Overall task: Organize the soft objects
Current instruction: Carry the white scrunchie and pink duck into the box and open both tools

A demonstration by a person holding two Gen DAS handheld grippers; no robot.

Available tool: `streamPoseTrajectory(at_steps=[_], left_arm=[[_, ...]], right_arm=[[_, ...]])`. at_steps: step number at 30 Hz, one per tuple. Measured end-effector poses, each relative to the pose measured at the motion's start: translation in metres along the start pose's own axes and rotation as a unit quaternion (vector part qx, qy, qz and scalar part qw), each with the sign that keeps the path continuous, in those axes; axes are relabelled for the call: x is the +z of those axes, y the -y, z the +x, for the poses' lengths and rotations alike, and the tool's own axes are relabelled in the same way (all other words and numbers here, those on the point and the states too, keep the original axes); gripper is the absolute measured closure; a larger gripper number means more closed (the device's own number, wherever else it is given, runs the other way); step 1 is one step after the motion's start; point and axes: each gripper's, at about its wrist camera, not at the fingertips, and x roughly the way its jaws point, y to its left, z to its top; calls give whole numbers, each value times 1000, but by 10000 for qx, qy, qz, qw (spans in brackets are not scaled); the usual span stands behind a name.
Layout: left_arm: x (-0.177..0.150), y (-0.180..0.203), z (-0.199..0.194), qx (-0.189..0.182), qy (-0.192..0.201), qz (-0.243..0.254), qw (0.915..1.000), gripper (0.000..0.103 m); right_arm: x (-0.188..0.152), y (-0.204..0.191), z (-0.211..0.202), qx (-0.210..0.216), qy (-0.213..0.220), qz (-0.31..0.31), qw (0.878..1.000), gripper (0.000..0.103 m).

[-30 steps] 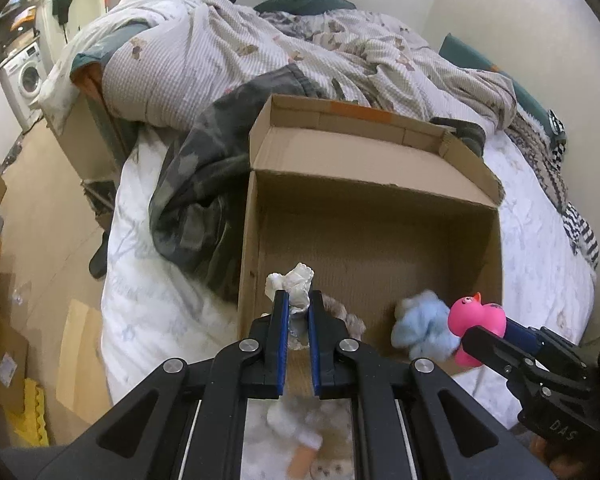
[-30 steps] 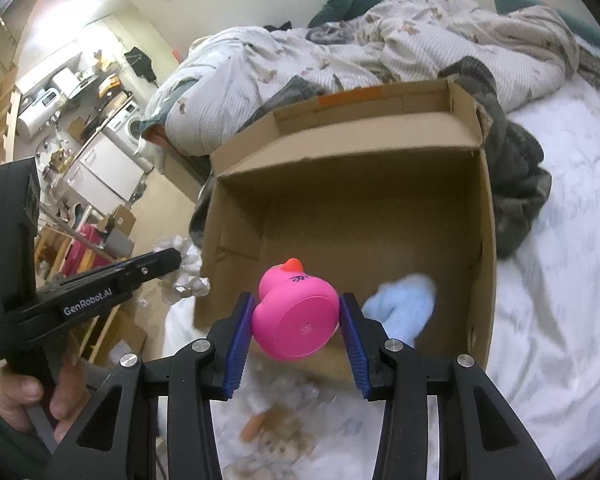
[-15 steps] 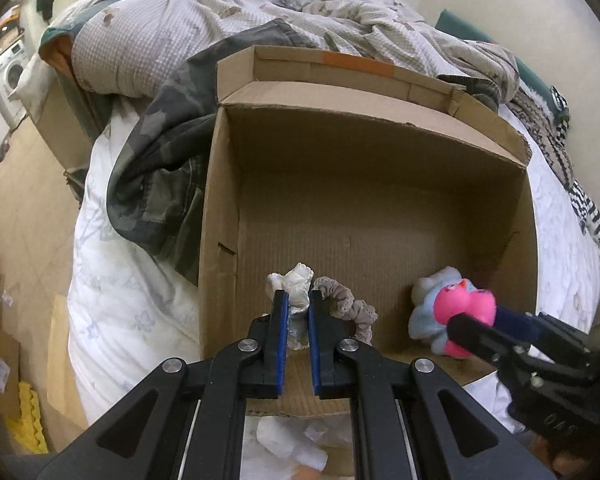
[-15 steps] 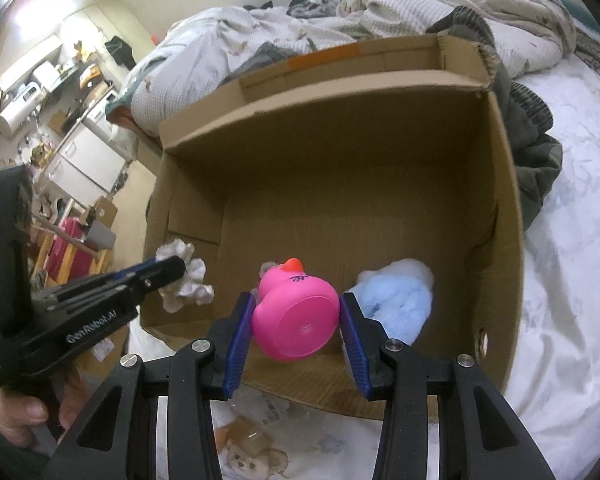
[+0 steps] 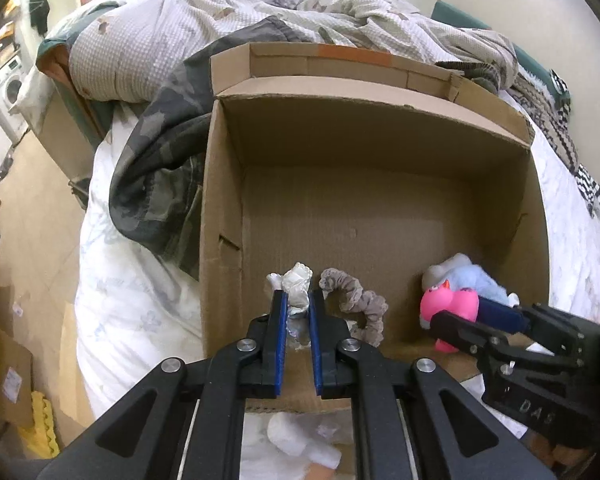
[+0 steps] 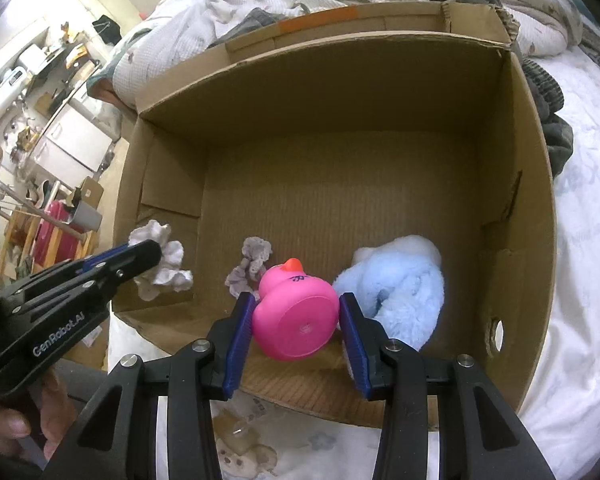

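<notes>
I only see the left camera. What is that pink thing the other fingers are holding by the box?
Observer: A pink rubber duck. The right camera shows its orange beak and flat round bottom, squeezed between the fingers of the right gripper.
Child: Does the box have any holes?
Observer: Yes, the cardboard box has a small round hole low in its right wall, near the blue fluffy toy.
Child: Who holds my gripper?
Observer: A bare hand grips the handle of the left gripper.

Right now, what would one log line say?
left gripper: shut on white scrunchie | right gripper: shut on pink rubber duck | both over cardboard box
</notes>
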Motion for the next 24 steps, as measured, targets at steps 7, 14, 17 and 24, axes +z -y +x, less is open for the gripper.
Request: streamPoseTrajectory(at_steps=[7, 14, 17, 24], left_arm=[[-2, 1, 4, 9, -146, -4, 9999, 90], [-3, 6, 1, 53, -91, 83, 9999, 83], [-3, 6, 0, 80, -70, 79, 9999, 67], [-4, 10, -5, 240, 47, 193, 9995, 42]], right_arm=[[0, 2, 5, -20, -94, 62, 9999, 58], [-1, 4, 6, 3, -156, 131, 9998, 57], [-1, 5, 4, 62, -136, 176, 9997, 57], [0, 8, -7, 102, 104, 249, 9996, 57]])
